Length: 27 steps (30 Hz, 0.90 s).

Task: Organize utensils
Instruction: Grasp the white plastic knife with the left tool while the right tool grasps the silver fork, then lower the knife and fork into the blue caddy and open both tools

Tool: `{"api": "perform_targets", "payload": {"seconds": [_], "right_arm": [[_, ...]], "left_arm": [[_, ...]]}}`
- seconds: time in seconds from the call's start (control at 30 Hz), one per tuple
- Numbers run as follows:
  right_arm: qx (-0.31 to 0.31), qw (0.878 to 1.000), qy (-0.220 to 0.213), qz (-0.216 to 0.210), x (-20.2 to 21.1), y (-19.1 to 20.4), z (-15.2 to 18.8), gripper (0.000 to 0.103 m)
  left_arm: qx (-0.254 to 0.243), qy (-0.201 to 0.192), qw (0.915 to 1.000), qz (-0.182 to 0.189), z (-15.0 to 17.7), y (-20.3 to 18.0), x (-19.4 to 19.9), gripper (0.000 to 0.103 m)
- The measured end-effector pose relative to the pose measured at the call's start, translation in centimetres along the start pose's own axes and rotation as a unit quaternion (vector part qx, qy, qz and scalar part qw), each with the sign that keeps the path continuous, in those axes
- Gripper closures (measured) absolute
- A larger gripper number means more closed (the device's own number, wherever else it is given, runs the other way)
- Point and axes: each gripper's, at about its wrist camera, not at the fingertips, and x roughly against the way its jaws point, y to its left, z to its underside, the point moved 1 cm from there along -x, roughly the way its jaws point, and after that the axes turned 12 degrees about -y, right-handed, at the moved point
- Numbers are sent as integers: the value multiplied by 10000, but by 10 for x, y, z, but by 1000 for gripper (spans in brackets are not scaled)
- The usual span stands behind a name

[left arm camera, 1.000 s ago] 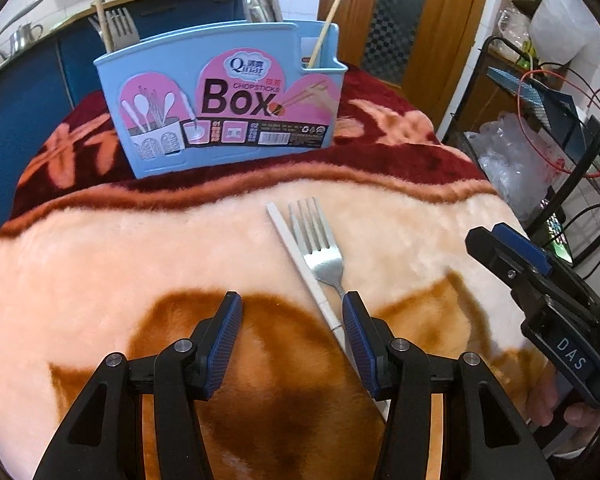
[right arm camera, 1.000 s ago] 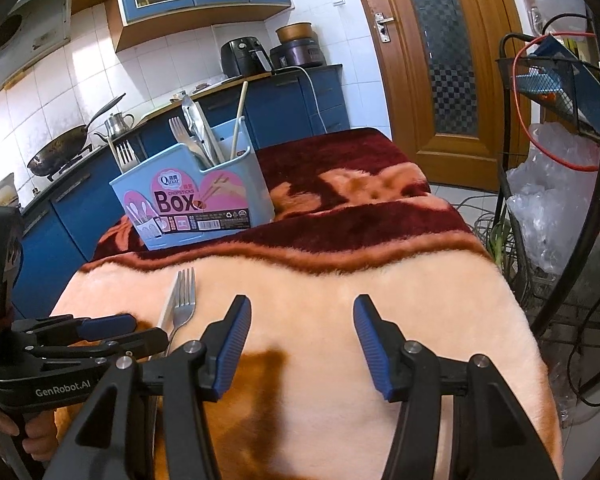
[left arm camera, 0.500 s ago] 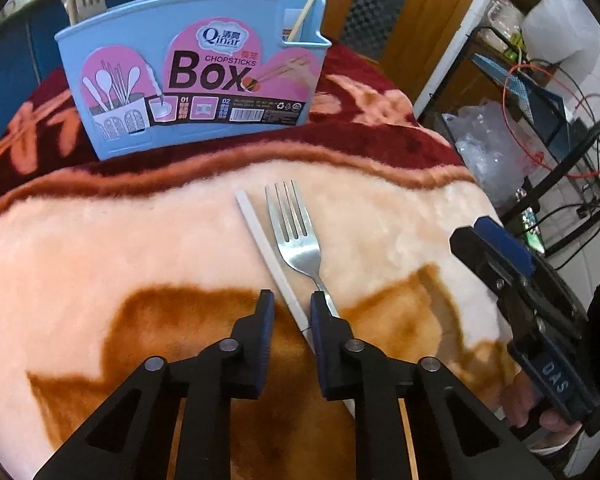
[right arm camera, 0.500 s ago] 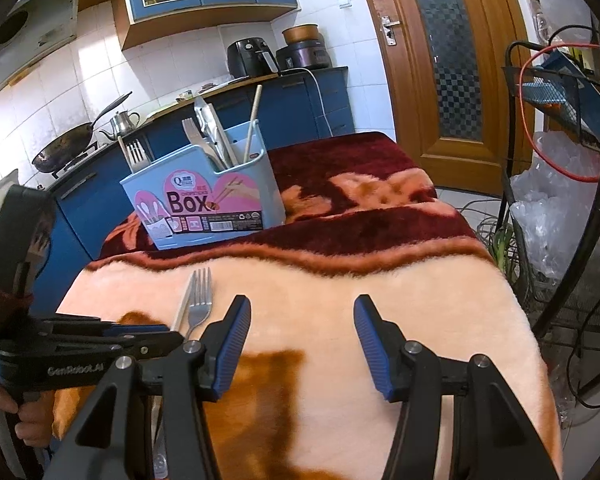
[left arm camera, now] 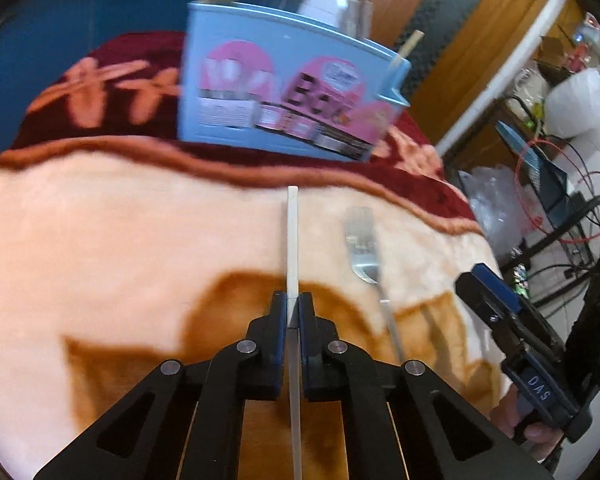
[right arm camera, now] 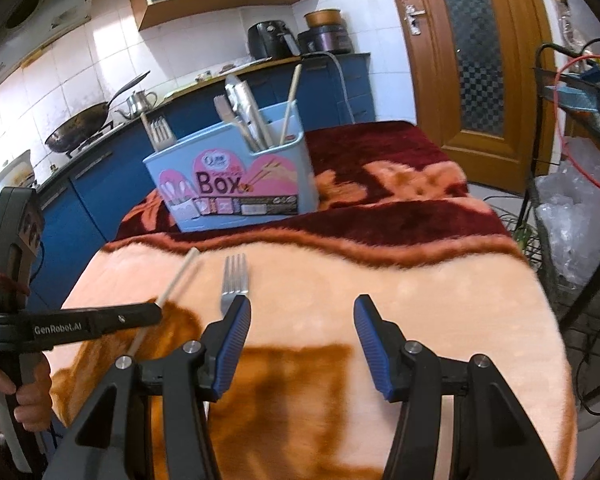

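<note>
My left gripper (left arm camera: 293,304) is shut on a white chopstick (left arm camera: 292,240) and holds it above the blanket; the stick points toward the blue utensil box (left arm camera: 288,92). It also shows in the right wrist view (right arm camera: 156,314), with the chopstick (right arm camera: 178,276) sticking out of it. A metal fork (left arm camera: 366,248) lies on the peach blanket just right of the chopstick. My right gripper (right arm camera: 300,320) is open and empty, its left finger just over the fork (right arm camera: 235,278). The box (right arm camera: 232,184) holds forks, knives and a wooden chopstick.
The blanket-covered table (right arm camera: 380,280) drops off at right, where a wire rack with cables and plastic bags (right arm camera: 572,208) stands. Blue kitchen cabinets with a wok (right arm camera: 80,128) and a kettle run behind the box. A wooden door (right arm camera: 472,48) is at the back right.
My left gripper closed on the white chopstick, lifted it off the blanket and swung left, away from the fork. The right gripper moved closer to the fork, staying open.
</note>
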Motion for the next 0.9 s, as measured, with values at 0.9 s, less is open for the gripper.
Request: {"api": "perform_targets", "payload": {"seconds": [0.9], "right_arm": [[70, 9893, 1197, -834, -90, 32, -15, 83]], "left_arm": [[-531, 573, 9969, -84, -42, 33, -31, 96]]}}
